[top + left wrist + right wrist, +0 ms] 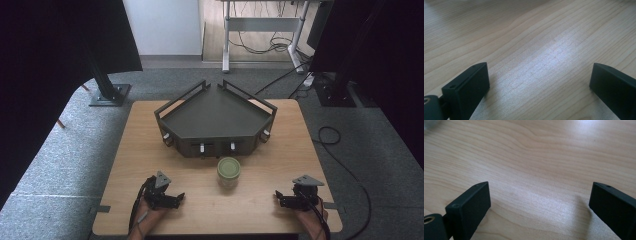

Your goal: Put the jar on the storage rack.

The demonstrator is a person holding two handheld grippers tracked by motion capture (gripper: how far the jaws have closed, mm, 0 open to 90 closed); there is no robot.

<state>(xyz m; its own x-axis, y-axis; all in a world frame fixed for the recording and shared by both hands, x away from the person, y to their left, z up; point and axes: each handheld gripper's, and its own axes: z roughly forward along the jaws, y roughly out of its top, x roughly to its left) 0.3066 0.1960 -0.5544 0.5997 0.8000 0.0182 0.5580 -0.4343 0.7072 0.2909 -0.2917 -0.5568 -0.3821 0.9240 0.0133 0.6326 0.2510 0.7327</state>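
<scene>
Jar (229,171), green lid, upright on worktop (150,150) just before tray (215,117), between left gripper (176,198) and right gripper (280,198), both resting with fingers released, empty: approach level, straddle the body below the lid, close gently.

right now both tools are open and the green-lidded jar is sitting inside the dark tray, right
Not quite. The green-lidded jar is not inside the dark tray; the high view shows it standing on the wooden table just in front of the tray, on the person's side. The rest holds: the left tool and the right tool are both open.
</scene>
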